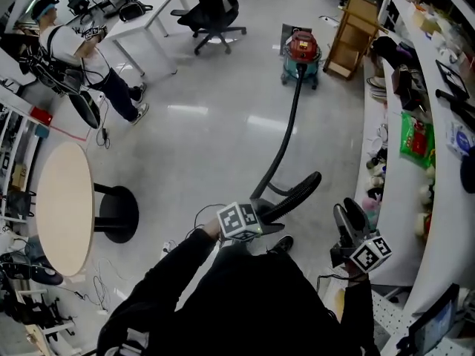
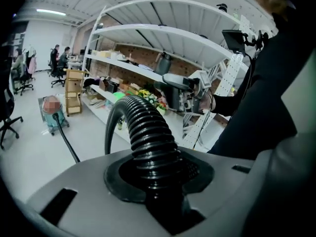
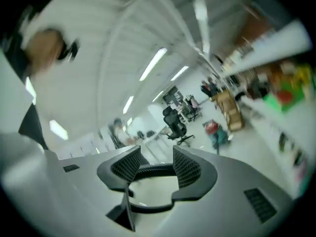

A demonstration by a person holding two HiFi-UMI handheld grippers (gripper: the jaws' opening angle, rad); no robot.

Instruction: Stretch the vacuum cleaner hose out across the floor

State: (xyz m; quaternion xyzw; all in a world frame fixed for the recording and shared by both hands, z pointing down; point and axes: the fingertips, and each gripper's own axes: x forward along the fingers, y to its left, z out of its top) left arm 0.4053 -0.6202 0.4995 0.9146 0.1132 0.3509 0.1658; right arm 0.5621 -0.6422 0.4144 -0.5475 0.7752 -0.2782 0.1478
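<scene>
A red and teal vacuum cleaner (image 1: 300,52) stands far across the grey floor. Its black hose (image 1: 286,143) runs from it over the floor toward me and ends in a thick ribbed section (image 1: 300,190). My left gripper (image 1: 269,215) is shut on that ribbed section. In the left gripper view the ribbed hose (image 2: 148,137) rises from between the jaws of the left gripper (image 2: 153,174), and the vacuum cleaner (image 2: 51,111) shows small at the left. My right gripper (image 1: 349,217) is held up to the right, apart from the hose. Its jaws (image 3: 154,164) stand open with nothing between them.
A round table (image 1: 65,208) on a black base stands at the left. A white shelf unit (image 1: 393,162) full of items runs along the right. Beyond are an office chair (image 1: 215,13), a wooden stand (image 1: 349,35), a white desk (image 1: 145,21) and a person (image 1: 82,50).
</scene>
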